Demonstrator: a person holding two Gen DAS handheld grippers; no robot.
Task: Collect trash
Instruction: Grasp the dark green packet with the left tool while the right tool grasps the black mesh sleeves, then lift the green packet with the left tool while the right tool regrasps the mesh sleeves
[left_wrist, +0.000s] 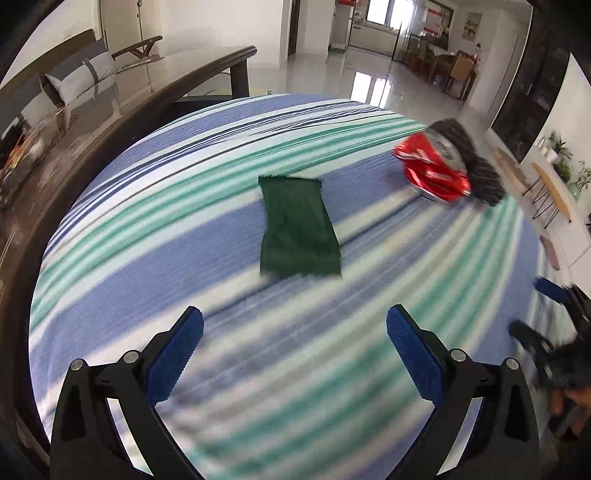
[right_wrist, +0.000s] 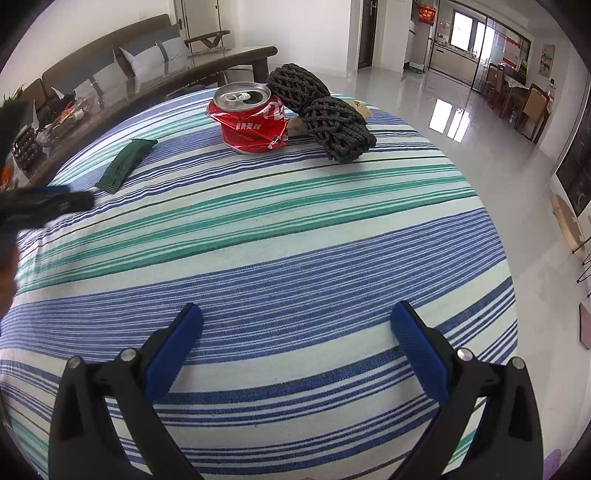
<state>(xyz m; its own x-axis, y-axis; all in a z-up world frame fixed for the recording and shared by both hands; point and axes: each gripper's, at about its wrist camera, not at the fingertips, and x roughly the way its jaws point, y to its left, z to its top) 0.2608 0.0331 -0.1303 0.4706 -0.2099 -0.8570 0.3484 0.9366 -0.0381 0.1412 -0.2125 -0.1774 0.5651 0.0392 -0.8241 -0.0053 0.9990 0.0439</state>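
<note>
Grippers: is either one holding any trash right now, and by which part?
Nothing is held. The left gripper and right gripper are both open over the striped cloth, short of the crushed can.

tablecloth (right_wrist: 295, 236): striped blue, teal, white – covers the surface under and ahead of both grippers
coffee table (left_wrist: 207, 70): dark wood rim, glass top, ahead-left of the grippers, just beside the cloth edge
clutter on coffee table (right_wrist: 48, 125): small items, too blurred to name
sofa (right_wrist: 110, 55): dark frame, grey and white cushions, far left behind the coffee table
floor (right_wrist: 424, 96): glossy pale tile, ahead-right
dining chairs (right_wrist: 532, 103): wooden, far right
plants (left_wrist: 561, 158): potted, on a shelf at far right
</note>
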